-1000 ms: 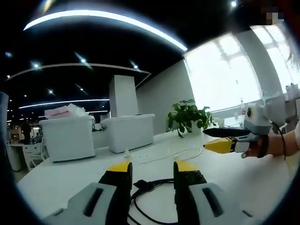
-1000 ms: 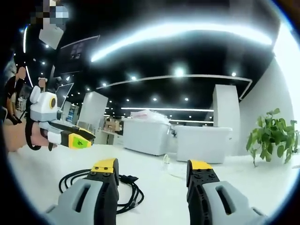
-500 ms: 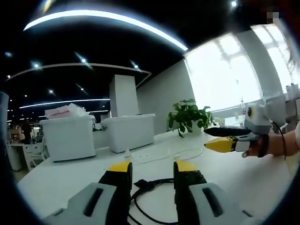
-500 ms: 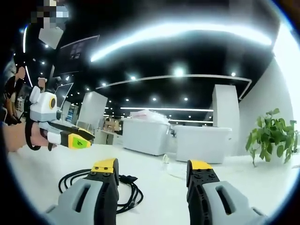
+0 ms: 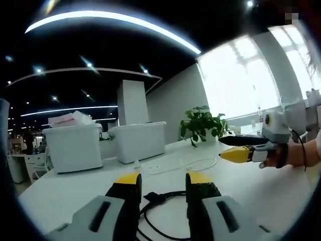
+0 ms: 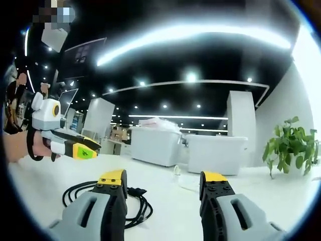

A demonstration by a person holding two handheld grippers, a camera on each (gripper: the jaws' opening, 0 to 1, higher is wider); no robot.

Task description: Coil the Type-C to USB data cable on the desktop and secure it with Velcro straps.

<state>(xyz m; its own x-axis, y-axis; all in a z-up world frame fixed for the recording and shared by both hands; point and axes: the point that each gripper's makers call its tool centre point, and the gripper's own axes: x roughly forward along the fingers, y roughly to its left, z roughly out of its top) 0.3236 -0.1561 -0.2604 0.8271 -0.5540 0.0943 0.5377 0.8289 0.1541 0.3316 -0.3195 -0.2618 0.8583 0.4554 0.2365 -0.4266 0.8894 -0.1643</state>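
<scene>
Left tool [image 5: 162, 182] low in the centre of the left gripper view, jaws spread with nothing between the pads, hovering above the white surface [image 5: 281, 196]. Black data cable [image 5: 160, 198] lying loose on that surface at the bottom centre, a plug end visible in the gap between the jaws and a loop curving down toward the lower edge. Right tool [image 5: 235, 149] entering at the right of the same view, held in a hand [image 5: 288, 155], dark and yellow jaws lying close together, too far to tell whether anything is pinched. In the right gripper view, right tool [image 6: 163, 182] at the bottom centre, jaws parted and empty; cable [image 6: 135, 201] in loose dark loops at lower left, partly behind the left jaw. Thin white cable [image 5: 185, 165] further back on the surface, mid-frame. White storage bins [image 5: 72, 146] at centre left, potted plant [image 5: 200, 124] right of centre.
</scene>
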